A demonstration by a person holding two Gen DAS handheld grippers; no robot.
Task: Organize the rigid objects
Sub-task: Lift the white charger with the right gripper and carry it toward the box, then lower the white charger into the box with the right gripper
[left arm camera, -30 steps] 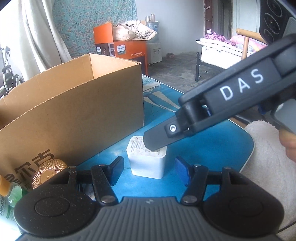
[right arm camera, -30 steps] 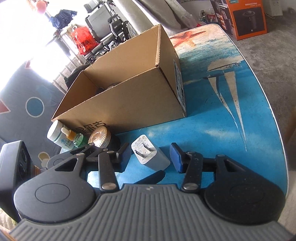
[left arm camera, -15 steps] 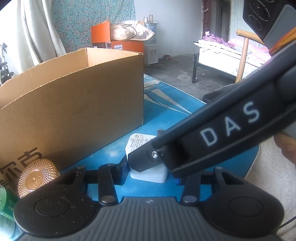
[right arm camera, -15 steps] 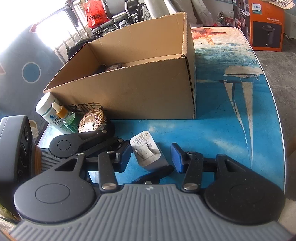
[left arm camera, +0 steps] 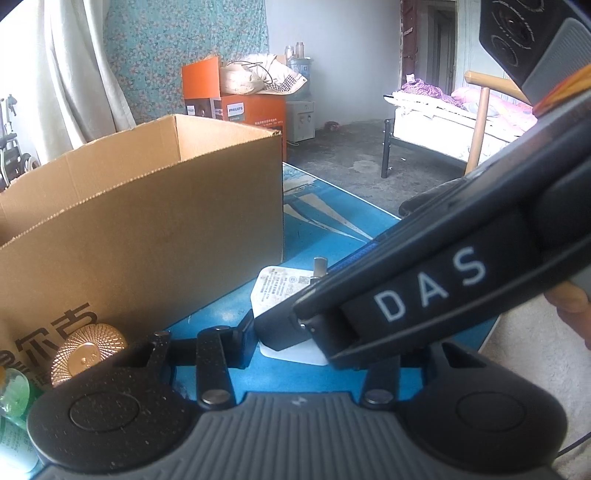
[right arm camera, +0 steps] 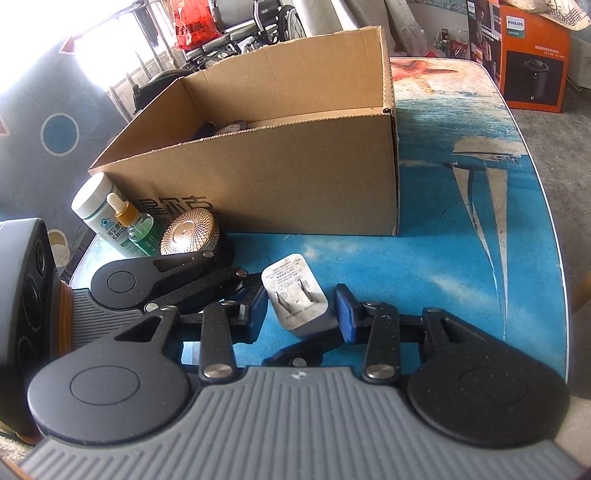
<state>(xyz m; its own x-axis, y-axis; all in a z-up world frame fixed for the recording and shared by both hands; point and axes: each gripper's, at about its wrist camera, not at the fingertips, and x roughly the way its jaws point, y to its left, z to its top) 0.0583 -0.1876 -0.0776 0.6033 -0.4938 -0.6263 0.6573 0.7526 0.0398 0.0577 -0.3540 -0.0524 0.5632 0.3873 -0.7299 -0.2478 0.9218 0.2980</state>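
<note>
Bright daylight, blown-out glare upper left, fisheye-bent edges

White charger (right arm camera: 299, 299) between right hand-held gripper (right arm camera: 301, 314) pads, beside cardboard box (right arm camera: 280, 177).

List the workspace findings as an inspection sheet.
Surface: blue printed table, worn.
Job's things: white charger lying prongs up in front of the open box; the box already holds some items.
Clutter: white bottle, dropper bottle and gold-lidded jar by the box's left corner.
Grippers: left gripper shut on the charger; right gripper has just been closing around it, one pad touching, the other seemingly just short.
Cables: nothing seen on the table.
Surroundings: orange box, bed, wheelchair.
</note>
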